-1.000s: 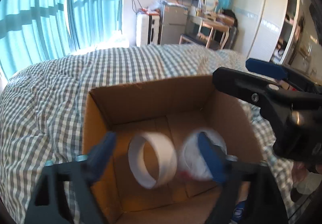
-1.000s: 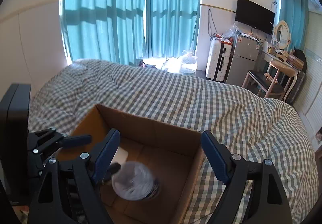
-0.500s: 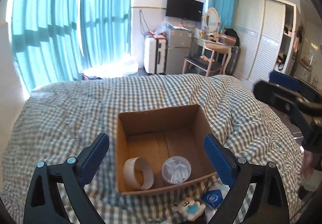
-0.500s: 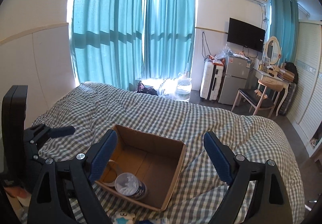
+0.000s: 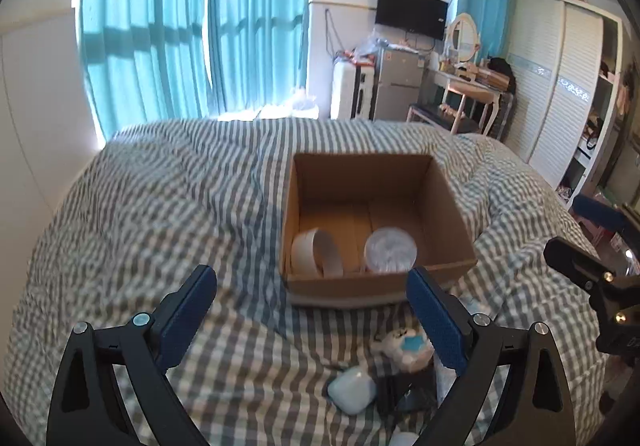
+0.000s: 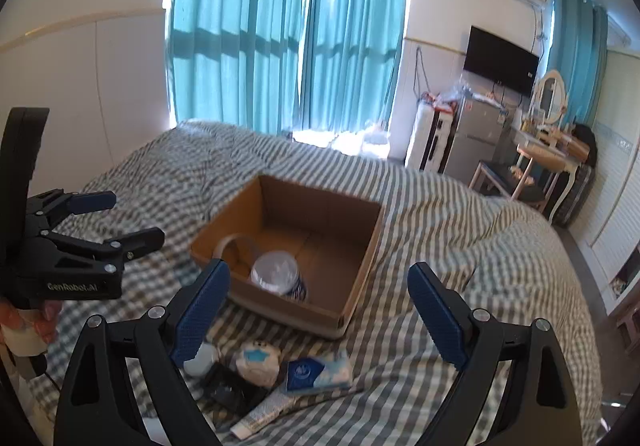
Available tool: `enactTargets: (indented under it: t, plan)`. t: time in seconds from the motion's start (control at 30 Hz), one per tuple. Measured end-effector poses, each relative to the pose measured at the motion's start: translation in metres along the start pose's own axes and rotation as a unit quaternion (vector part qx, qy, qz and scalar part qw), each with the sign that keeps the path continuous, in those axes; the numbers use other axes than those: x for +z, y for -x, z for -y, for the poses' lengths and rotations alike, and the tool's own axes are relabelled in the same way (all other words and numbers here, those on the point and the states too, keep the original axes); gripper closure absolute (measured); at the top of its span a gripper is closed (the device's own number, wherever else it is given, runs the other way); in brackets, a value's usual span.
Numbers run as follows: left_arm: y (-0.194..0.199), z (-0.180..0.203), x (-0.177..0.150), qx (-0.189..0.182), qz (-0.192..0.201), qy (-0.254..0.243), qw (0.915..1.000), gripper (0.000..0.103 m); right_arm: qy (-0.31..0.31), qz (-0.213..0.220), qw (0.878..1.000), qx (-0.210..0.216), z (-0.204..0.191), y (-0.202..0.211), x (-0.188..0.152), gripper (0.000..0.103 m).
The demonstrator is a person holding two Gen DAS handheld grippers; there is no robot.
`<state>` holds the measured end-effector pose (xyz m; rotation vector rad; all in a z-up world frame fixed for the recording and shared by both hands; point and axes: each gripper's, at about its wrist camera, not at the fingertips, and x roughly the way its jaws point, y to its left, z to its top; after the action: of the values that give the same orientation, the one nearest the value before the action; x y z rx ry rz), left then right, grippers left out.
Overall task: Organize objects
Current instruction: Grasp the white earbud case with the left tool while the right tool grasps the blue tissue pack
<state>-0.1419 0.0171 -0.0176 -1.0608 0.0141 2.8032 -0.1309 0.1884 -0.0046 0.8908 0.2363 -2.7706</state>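
Observation:
An open cardboard box (image 5: 380,286) (image 6: 360,298) sits on the checked bed. Inside lie a white tape roll (image 5: 316,252) (image 6: 230,246) and a clear-topped jar (image 5: 390,248) (image 6: 278,272). In front of the box lie a white plush toy (image 5: 404,350) (image 6: 258,360), a white case (image 5: 352,390) (image 6: 202,358), a blue tissue pack (image 6: 318,368), a tube (image 6: 264,414) and a black item (image 6: 228,386). My left gripper (image 5: 312,310) (image 6: 120,217) is open and empty, held above the bed before the box. My right gripper (image 6: 318,302) (image 5: 576,230) is open and empty.
The checked bedspread (image 5: 160,213) covers the bed. Teal curtains (image 5: 192,25) hang behind. A suitcase (image 5: 352,91), fridge (image 5: 400,81), dressing table (image 5: 468,85) and wardrobe (image 5: 568,85) stand at the back right.
Both grippers have drawn back and up from inside the box. The jar and tape roll stay in the box. The loose items in front have come into view.

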Motion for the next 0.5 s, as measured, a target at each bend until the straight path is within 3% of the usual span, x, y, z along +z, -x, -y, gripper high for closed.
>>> enactTargets:
  t: [0.23, 0.5]
  plan:
    - [-0.042, 0.006, -0.057, 0.025, -0.050, -0.008, 0.9984, 0.005, -0.009, -0.076, 0.997, 0.022, -0.003, -0.054, -0.051, 0.012]
    - [-0.065, 0.008, -0.106, 0.025, -0.119, -0.019, 0.9924, 0.005, -0.004, -0.112, 0.994, 0.014, 0.000, -0.071, -0.062, 0.012]
